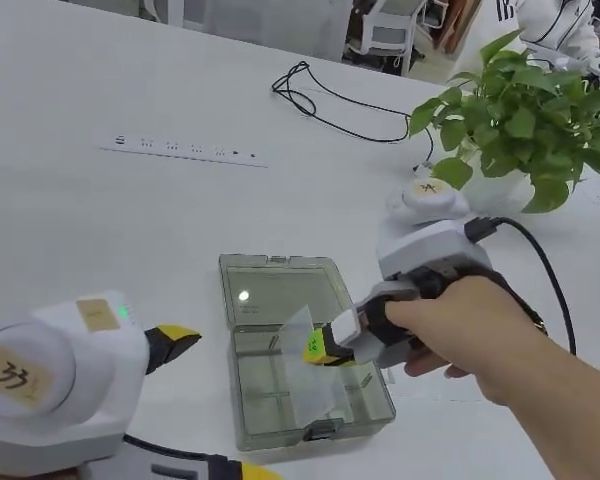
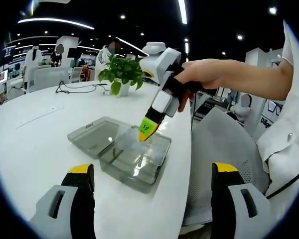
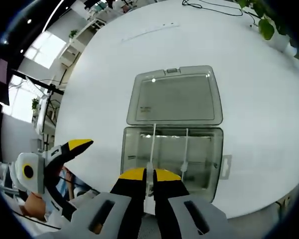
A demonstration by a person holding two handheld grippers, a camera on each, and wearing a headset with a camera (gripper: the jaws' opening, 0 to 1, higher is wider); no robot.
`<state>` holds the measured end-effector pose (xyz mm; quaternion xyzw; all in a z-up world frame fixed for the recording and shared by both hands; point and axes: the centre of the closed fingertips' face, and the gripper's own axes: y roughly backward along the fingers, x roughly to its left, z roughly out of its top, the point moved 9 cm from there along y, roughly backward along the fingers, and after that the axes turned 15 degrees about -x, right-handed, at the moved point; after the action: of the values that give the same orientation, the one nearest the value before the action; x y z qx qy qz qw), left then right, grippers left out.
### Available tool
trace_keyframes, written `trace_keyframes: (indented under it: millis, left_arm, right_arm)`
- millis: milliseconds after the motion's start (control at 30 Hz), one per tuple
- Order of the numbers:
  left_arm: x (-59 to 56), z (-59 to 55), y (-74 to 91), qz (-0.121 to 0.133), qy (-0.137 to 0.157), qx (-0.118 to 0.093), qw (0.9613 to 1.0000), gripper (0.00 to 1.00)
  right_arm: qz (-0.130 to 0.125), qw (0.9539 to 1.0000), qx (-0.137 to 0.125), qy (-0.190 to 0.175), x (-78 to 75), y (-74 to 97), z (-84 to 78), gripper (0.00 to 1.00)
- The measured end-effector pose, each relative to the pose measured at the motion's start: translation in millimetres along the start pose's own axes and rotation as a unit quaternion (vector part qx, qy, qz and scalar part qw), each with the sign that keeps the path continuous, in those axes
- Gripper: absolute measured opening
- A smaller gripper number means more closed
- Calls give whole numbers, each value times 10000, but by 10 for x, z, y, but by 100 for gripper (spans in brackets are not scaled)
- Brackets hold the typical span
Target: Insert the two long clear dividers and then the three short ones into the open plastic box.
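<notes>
The open clear plastic box (image 1: pixel 375 405) lies on the white table, its lid (image 1: pixel 280 285) folded back flat. My right gripper (image 1: pixel 318 347) hangs over the box base, shut on a clear divider (image 1: pixel 305 385) that stands edge-down inside it. Along its own jaws, the right gripper (image 3: pixel 149 174) pinches that divider (image 3: pixel 152 144), and a second divider (image 3: pixel 185 149) stands upright in the base (image 3: pixel 209 149) to its right. My left gripper (image 1: pixel 215 400) waits open just left of the box; between its spread jaws (image 2: pixel 153 169) lie the box (image 2: pixel 109 162) and the right gripper (image 2: pixel 145 132).
A potted plant (image 1: pixel 520 120) stands at the back right, a black cable (image 1: pixel 320 95) loops behind the box, and a white power strip (image 1: pixel 180 148) lies at the back left. The table edge and a grey chair (image 2: pixel 224 144) are close on the box's near side.
</notes>
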<state>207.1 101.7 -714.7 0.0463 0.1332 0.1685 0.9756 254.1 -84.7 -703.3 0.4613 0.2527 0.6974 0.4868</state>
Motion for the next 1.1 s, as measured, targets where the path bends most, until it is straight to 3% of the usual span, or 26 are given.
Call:
trace_keyframes:
  millis: [667,1100]
  left_arm:
    - [-22,-15,-34,-33,79,5,10000,99]
    - [-28,-21,-41,-33,142,13,9999,99]
  right_arm:
    - [-54,9998,53,174,-25,-113,-38,6]
    - [-17,9997,4,258,-11,-78,-21,6]
